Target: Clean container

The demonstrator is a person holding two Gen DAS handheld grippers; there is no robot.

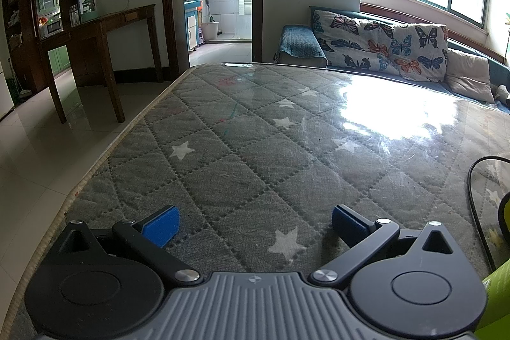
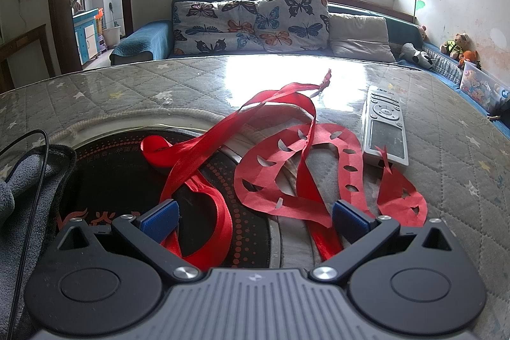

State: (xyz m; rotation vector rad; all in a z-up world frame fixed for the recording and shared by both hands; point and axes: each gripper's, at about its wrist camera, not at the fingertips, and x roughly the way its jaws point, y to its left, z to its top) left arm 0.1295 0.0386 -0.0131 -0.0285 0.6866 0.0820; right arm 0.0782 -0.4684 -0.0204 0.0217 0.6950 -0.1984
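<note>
Hovering: left tool [image 1: 255, 220] over quilted grey star-print surface [image 1: 223, 129], fingers spread wide, nothing between them.
Right tool: [image 2: 255, 219] fingers spread wide too, empty, low over red clutter.
Container: no clear container in either view; closest candidate is round black induction cooktop [image 2: 121, 168] with orange dot ring and printed text, sunk in a rimmed cut-out of the surface, left-centre of right wrist view.
Red ribbon: [image 2: 204, 145] satin, looped across cooktop and its rim, one end trailing toward the window glare, one loop passing between right tool's fingers.
Red paper cutout: [image 2: 306, 158] curved strip with leaf-shaped holes, lies right of cooktop, partly over its rim, touching ribbon.
Remote: [image 2: 384, 125] silver, flat on surface, just right of paper cutout, one paper tip overlapping its near corner.
Grey cloth: [image 2: 28, 180] on left edge of cooktop, thin black cable [image 2: 38, 180] running over it.
Left wrist view extras: black cable [image 1: 475, 199] and yellow-green object [image 1: 497, 292] at right edge, cannot tell what.
</note>
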